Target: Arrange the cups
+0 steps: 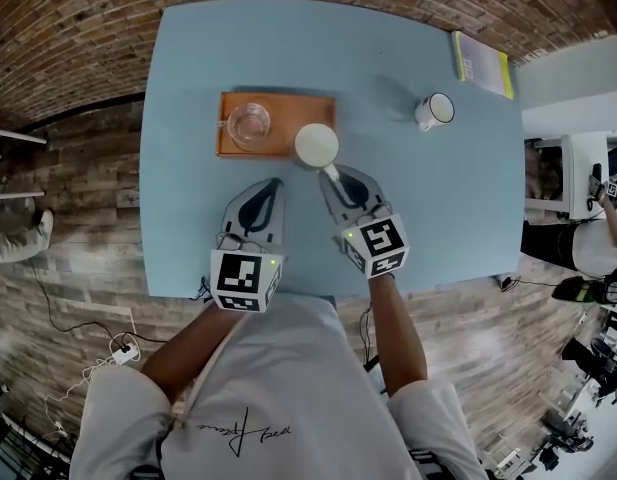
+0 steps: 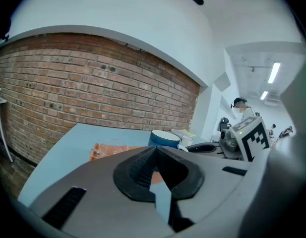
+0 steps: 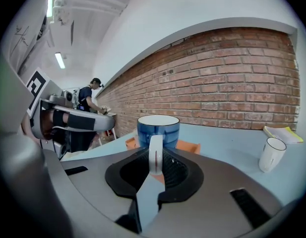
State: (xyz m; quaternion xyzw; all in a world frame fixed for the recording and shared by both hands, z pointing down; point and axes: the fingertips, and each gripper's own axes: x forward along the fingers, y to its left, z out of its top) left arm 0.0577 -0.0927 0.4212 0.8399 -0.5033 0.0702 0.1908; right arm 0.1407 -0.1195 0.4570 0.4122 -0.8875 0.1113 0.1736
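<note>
My right gripper (image 1: pixel 333 175) is shut on the white handle of a blue mug (image 1: pixel 316 145) with a white inside; the mug (image 3: pixel 158 129) stands upright in front of the jaws, at the right end of an orange tray (image 1: pixel 276 108). A clear glass cup (image 1: pixel 248 123) sits on the tray's left half. A white enamel mug (image 1: pixel 434 111) with a dark rim stands on the blue table further right, also seen as the white mug (image 3: pixel 271 154). My left gripper (image 1: pixel 264 190) is shut and empty, hovering left of the right one, short of the tray (image 2: pixel 100 150).
The blue table (image 1: pixel 428 208) runs to a brick wall (image 1: pixel 78 28) at the far side. A yellow-edged booklet (image 1: pixel 480 63) lies at the far right corner. A person stands at a bench in the background (image 3: pixel 86 100). Cables and a power strip (image 1: pixel 120 349) lie on the wooden floor.
</note>
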